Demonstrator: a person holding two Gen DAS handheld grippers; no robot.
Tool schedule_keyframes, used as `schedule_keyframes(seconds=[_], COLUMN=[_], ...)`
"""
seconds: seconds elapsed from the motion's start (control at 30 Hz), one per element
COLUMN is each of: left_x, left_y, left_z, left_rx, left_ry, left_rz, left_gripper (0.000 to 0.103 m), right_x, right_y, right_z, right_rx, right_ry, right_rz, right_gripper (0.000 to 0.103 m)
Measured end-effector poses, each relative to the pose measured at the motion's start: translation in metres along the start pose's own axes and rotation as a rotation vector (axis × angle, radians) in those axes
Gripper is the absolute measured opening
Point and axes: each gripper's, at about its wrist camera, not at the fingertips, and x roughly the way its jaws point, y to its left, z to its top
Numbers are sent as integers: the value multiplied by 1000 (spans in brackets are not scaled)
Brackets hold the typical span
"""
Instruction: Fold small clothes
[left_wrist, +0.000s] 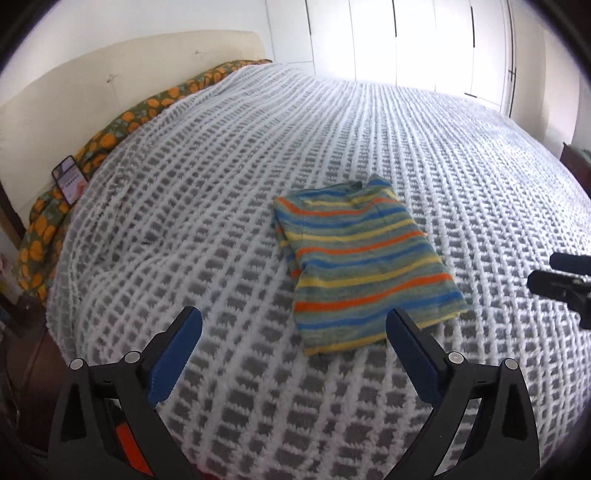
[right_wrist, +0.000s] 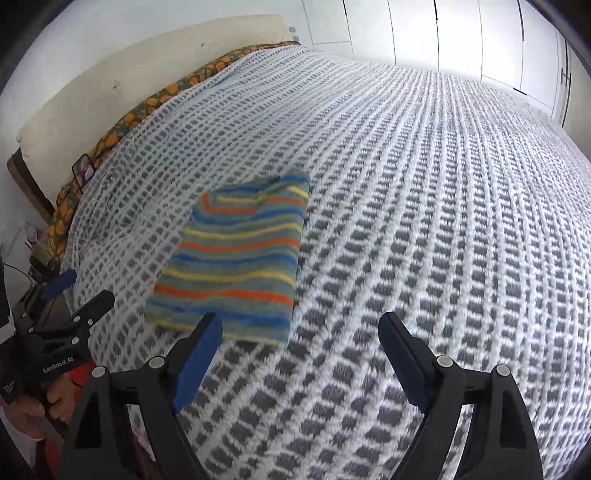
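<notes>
A small striped garment (left_wrist: 364, 266) in blue, yellow, orange and green lies folded into a neat rectangle on the grey and white checked bedspread (left_wrist: 229, 177). My left gripper (left_wrist: 293, 321) hangs open above the bedspread, its right finger just over the garment's near edge, with nothing between the blue pads. In the right wrist view the same garment (right_wrist: 236, 258) lies ahead and to the left. My right gripper (right_wrist: 299, 328) is open and holds nothing, its left finger over the garment's near right corner. The right gripper also shows at the right edge (left_wrist: 565, 280) of the left wrist view, the left gripper at the lower left (right_wrist: 74, 299) of the right wrist view.
A cream headboard (left_wrist: 122, 74) and an orange-patterned cover (left_wrist: 110, 136) run along the left. A phone (left_wrist: 70, 181) leans there. White wardrobe doors (left_wrist: 406, 40) stand behind the bed. A person's hand (right_wrist: 40, 402) grips the left tool.
</notes>
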Motion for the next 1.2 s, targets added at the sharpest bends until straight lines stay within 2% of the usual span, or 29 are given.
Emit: schedule_keyframes(seconds=[0.1, 0.17, 0.23, 0.37, 0.47, 0.67, 1.2], left_x=[-10, -17, -12, -25, -33, -51, -46], left_y=[-3, 1, 2, -4, -6, 0, -3], left_z=[-14, -19, -24, -29, -29, -25, -33], left_rx=[-48, -70, -59, -23, -33, -41, -24], left_ry=[11, 29, 82, 133, 162, 168, 189], left_rz=[43, 61, 80, 99, 70, 50, 67], left_gripper=[100, 100, 99, 99, 99, 100, 100], right_x=[-17, -30, -37, -48, -56, -64, -70], right_y=[13, 20, 28, 42, 49, 65, 75], right_z=[-28, -44, -54, -66, -67, -64, -61], right_rx=[-19, -27, -37, -77, -77, -111, -152], right_ry=[-6, -9, 2, 25, 27, 53, 59], right_rz=[-15, -31, -40, -61, -50, -61, -111], right_gripper=[87, 91, 92, 92, 92, 92, 92])
